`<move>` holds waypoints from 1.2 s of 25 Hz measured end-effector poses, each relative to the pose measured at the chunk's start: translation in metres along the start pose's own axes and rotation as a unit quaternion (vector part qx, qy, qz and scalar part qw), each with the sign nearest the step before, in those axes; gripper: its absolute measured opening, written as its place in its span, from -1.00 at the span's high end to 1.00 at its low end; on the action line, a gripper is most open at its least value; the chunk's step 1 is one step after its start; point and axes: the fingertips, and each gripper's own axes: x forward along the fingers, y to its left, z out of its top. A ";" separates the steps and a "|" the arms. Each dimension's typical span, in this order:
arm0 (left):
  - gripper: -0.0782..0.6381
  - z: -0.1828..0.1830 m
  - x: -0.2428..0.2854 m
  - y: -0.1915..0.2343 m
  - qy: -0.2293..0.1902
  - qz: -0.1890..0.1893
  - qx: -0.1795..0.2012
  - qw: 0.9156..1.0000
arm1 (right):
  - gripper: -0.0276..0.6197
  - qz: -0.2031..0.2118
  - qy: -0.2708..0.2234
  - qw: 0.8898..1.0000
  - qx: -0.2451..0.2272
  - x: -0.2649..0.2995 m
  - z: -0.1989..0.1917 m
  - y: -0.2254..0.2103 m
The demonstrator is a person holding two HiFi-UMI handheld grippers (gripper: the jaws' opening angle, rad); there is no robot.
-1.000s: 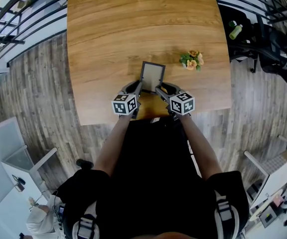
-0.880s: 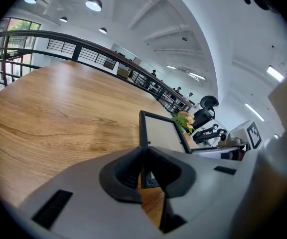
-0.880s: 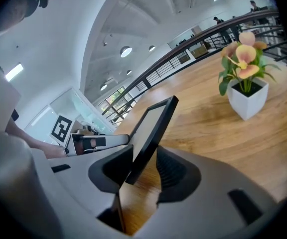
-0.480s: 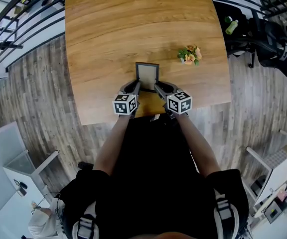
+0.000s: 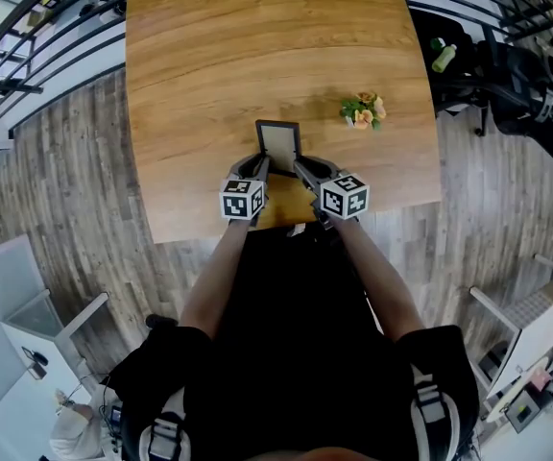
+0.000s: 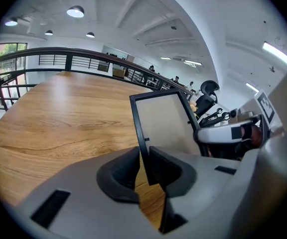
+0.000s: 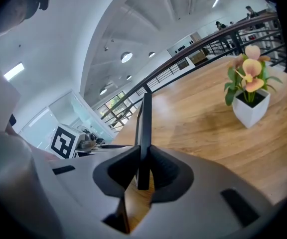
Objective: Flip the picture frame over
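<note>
— Where was the picture frame (image 5: 278, 146) seen?
— Held upright over the desk's (image 5: 257, 46) near edge, pinched low on each side by the left tongs (image 5: 261, 168) and the right tongs (image 5: 300, 170), the latter just closed.

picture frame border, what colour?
Black. The picture frame has a thin black border around a pale beige panel, which shows best in the left gripper view.

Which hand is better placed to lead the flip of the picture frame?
Left, probably. The left tongs clamp the left edge of the picture frame; the right tongs have just been closing on its right edge, and the potted flower stands on that side.
</note>
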 end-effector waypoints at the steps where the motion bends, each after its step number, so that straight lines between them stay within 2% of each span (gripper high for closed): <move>1: 0.59 0.001 0.002 -0.001 0.000 0.000 0.005 1.000 | 0.69 -0.004 0.001 1.000 -0.004 0.000 0.000 -0.001; 5: 0.59 0.003 0.005 -0.004 0.001 -0.005 0.015 1.000 | 0.70 -0.029 0.007 0.999 -0.035 -0.002 -0.002 -0.003; 9: 0.59 0.009 0.004 -0.010 -0.006 -0.017 0.007 1.000 | 0.70 -0.058 0.011 0.996 -0.064 -0.003 -0.002 -0.005; 13: 0.58 0.019 0.006 -0.023 -0.014 -0.038 0.012 0.999 | 0.70 -0.082 0.011 0.994 -0.076 -0.004 -0.002 -0.011; 17: 0.47 0.033 0.005 -0.041 -0.027 -0.065 -0.015 0.997 | 0.70 -0.107 0.017 0.987 -0.118 -0.003 0.001 -0.014; 22: 0.39 0.052 0.010 -0.062 -0.033 -0.107 -0.048 0.993 | 0.70 -0.103 0.010 0.981 -0.164 0.004 0.013 -0.005; 25: 0.33 0.057 0.011 -0.061 -0.036 -0.114 -0.062 0.991 | 0.70 -0.103 0.005 0.979 -0.174 0.006 0.018 -0.002; 30: 0.30 0.059 0.010 -0.058 -0.036 -0.114 -0.067 0.991 | 0.69 -0.108 0.014 0.970 -0.216 0.008 0.021 0.000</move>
